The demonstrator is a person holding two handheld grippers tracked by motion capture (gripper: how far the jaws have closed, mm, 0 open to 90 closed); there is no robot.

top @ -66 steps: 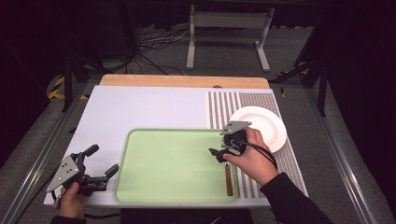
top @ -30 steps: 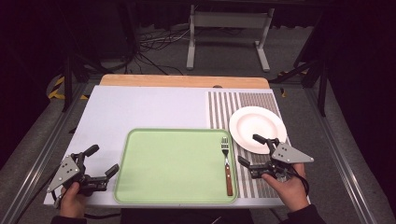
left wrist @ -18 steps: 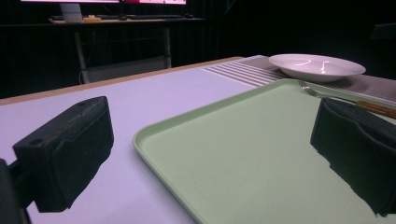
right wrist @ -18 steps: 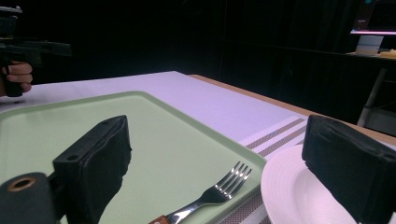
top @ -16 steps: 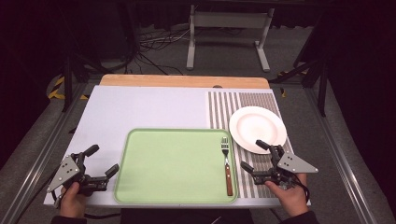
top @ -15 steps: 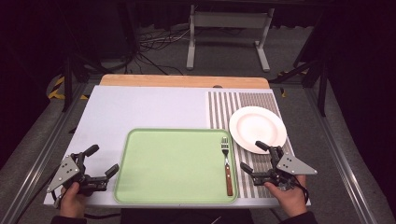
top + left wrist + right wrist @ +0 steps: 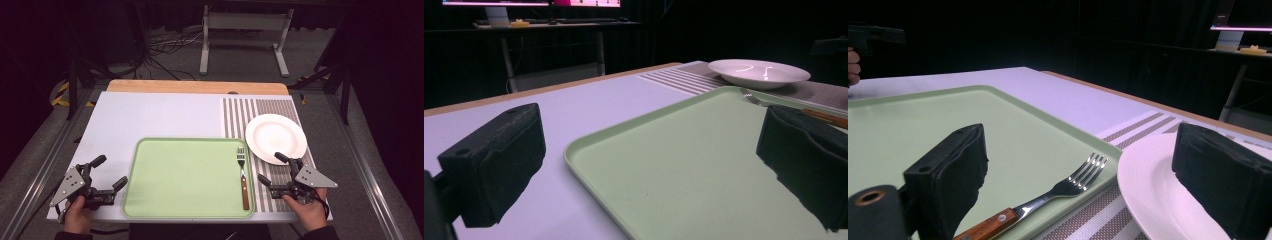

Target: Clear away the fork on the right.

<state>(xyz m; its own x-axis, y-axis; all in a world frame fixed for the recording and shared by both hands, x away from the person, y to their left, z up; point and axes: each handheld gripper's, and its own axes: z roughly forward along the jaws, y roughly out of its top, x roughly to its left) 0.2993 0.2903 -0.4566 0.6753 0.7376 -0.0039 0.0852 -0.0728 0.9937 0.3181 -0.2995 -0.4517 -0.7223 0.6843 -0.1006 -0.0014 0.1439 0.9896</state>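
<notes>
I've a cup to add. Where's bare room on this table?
Most of the green tray left of the fork is free, as is the white surface behind it. Crowded: the striped mat with the plate and right claw.

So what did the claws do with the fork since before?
The right claw set the fork down along the right side of the green tray, let go, and drew back to the table's near right edge beside the white plate, jaws open. The left claw, tray and plate stayed put.

Wooden-handled fork point(image 7: 243, 176) flat on tray point(image 7: 185, 210)
</notes>
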